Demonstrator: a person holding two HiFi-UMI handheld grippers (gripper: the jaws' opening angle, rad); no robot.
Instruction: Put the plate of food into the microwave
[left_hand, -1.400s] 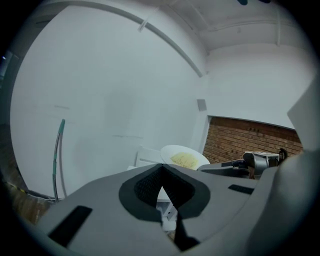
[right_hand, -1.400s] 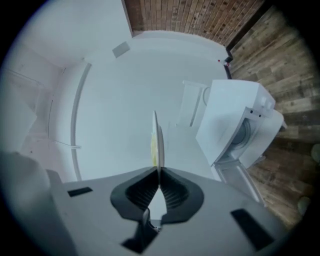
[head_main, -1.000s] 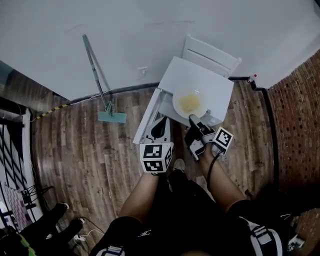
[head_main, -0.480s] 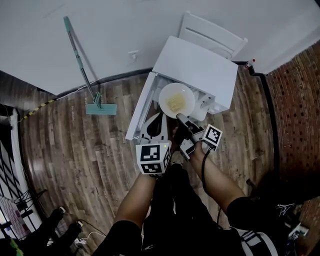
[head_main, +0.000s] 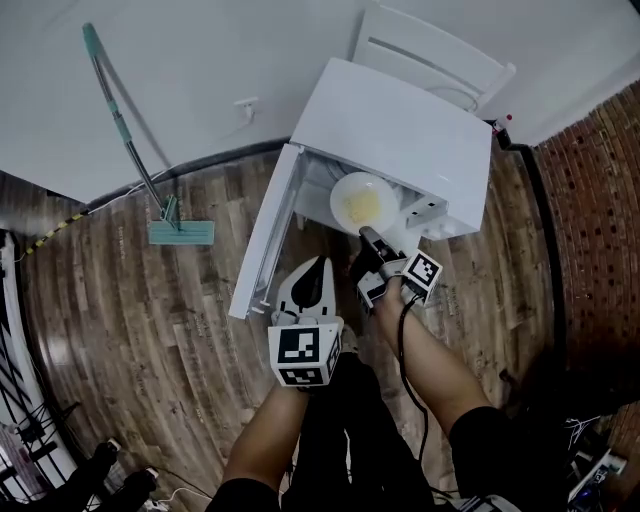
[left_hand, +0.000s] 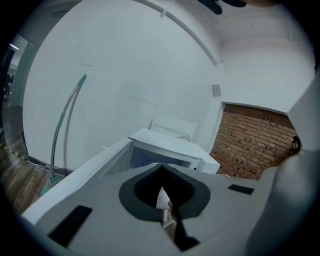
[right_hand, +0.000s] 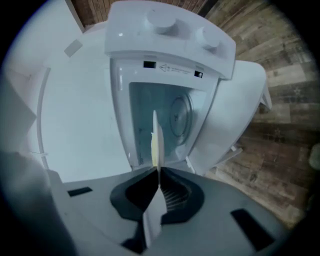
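A white plate (head_main: 362, 203) of yellow food hangs level at the mouth of the white microwave (head_main: 400, 120), whose door (head_main: 262, 245) stands swung open to the left. My right gripper (head_main: 368, 234) is shut on the plate's near rim. In the right gripper view the plate (right_hand: 156, 142) runs edge-on from the right gripper (right_hand: 158, 172) toward the lit cavity (right_hand: 172, 117). My left gripper (head_main: 318, 265) is shut with nothing in it, below the open door. The left gripper (left_hand: 162, 171) looks toward the microwave (left_hand: 167, 150).
A green mop (head_main: 130, 140) leans on the white wall at the left. Behind the microwave is a white chair (head_main: 430, 60). A brick wall (head_main: 590, 200) rises at the right, with a black cable (head_main: 548, 280) along its foot. The floor is wood.
The plate, in my right gripper, has moved from in front of the microwave's top to its opening. My left gripper has drawn back from the door.
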